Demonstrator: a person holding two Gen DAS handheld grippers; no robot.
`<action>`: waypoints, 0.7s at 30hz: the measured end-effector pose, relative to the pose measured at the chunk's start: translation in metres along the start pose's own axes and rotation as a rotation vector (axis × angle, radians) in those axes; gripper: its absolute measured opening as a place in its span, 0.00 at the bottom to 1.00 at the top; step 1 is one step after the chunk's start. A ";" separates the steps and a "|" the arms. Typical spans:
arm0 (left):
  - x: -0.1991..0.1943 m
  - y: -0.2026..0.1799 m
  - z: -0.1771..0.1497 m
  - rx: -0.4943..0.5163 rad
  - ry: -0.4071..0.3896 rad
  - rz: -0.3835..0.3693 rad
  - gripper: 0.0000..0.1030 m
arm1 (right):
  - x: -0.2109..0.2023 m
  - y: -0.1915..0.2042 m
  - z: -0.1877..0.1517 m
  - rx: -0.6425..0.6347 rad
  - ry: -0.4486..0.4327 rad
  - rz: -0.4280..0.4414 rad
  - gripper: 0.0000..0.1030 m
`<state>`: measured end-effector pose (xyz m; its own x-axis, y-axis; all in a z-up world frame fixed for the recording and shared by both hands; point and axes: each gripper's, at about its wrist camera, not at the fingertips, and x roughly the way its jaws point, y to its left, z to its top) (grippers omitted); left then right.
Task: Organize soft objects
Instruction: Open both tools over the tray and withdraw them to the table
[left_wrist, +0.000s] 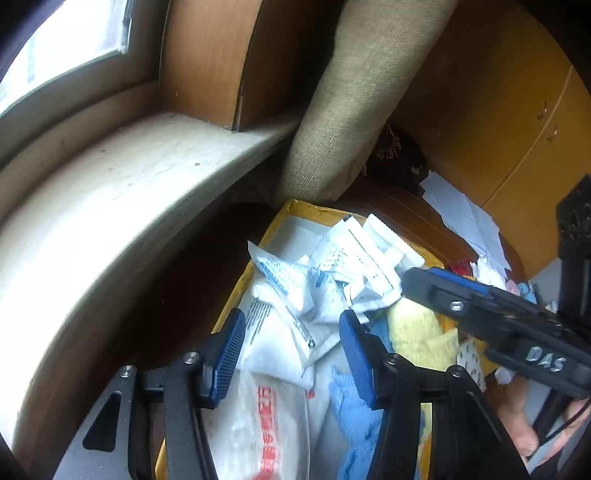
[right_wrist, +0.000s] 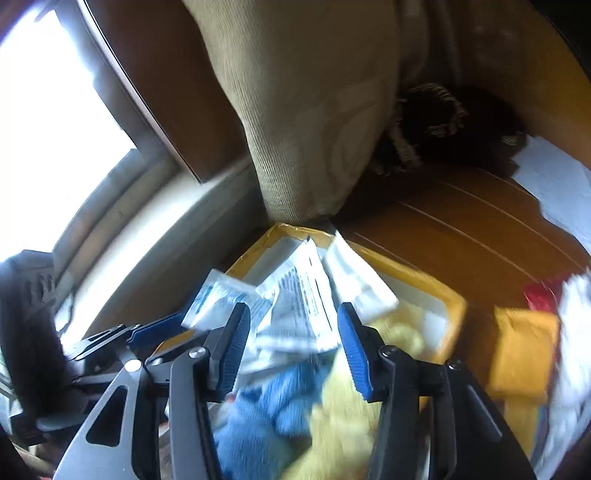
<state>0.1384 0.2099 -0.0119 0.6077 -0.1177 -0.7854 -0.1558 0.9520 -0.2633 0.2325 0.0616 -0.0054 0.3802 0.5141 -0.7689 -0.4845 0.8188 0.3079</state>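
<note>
While unseen opposite: printed bag (left_wrist: 273, 417)

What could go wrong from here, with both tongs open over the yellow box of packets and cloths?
1. The two tongs sit close: the right tongs reach in just beside the left tongs, so they may collide.
2. The white packets are heaped loosely above the yellow box rim; a nudge might tip some out.
3. The blue cloth and yellow cloth overlap, so a grab may take both.
</note>
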 end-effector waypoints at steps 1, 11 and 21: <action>-0.007 -0.004 -0.004 0.010 -0.010 0.002 0.54 | -0.009 -0.002 -0.004 0.008 -0.010 0.004 0.48; -0.048 -0.078 -0.060 0.098 -0.008 -0.194 0.58 | -0.116 -0.045 -0.098 0.180 -0.192 0.017 0.71; -0.028 -0.156 -0.090 0.226 0.115 -0.283 0.59 | -0.171 -0.117 -0.195 0.376 -0.236 -0.035 0.75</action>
<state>0.0755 0.0389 0.0008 0.5088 -0.4035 -0.7605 0.1894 0.9142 -0.3584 0.0706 -0.1722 -0.0192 0.5817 0.4926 -0.6473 -0.1647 0.8506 0.4994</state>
